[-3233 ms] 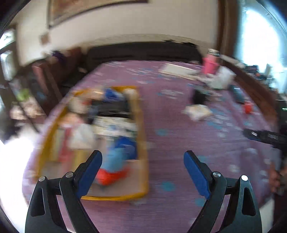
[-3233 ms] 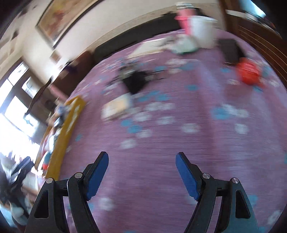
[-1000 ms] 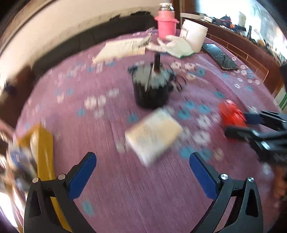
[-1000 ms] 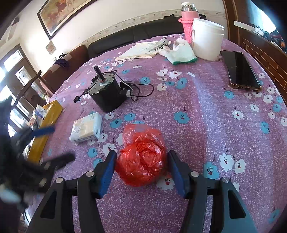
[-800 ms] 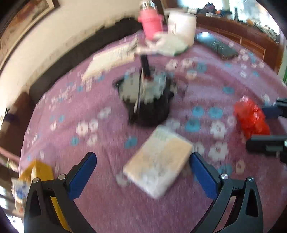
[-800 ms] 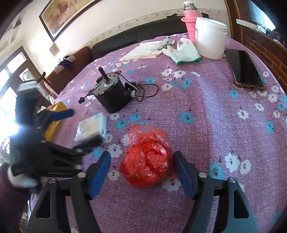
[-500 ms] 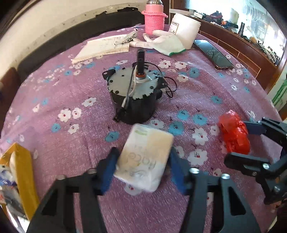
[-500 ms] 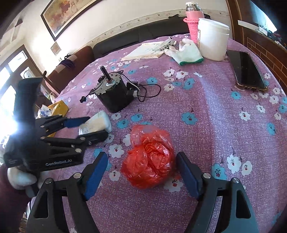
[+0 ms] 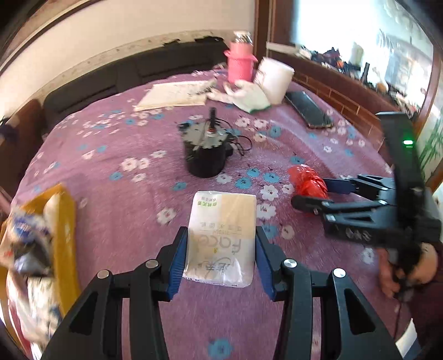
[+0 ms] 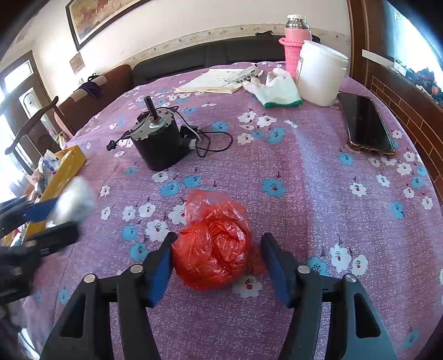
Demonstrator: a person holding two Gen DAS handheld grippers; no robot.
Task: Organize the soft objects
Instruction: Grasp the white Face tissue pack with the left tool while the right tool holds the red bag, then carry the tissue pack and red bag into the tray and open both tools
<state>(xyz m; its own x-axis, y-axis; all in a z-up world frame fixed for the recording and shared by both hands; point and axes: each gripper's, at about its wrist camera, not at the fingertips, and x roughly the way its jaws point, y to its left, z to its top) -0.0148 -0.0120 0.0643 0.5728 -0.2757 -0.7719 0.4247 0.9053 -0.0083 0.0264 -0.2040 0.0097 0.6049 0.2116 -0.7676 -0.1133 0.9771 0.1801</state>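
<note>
Since a second ago, the left tool is clenching the tissue pack, lifting it. Right tool is closing around the red bag, left pad touching, not yet gripping. Next, I judge, both are heading for the yellow tray at far left.

you have a purple flowered cloth covering the table. a black motor stands upright near the middle, shaft up, with a black cable looped just beside it on the cloth. at the far edge a pink bottle stands behind a white tub; the two overlap in view. a white glove lies flat just beside the tub. papers lie near the glove. a dark phone lies flat on the right. a framed picture hangs on the wall, above a dark sofa.
</note>
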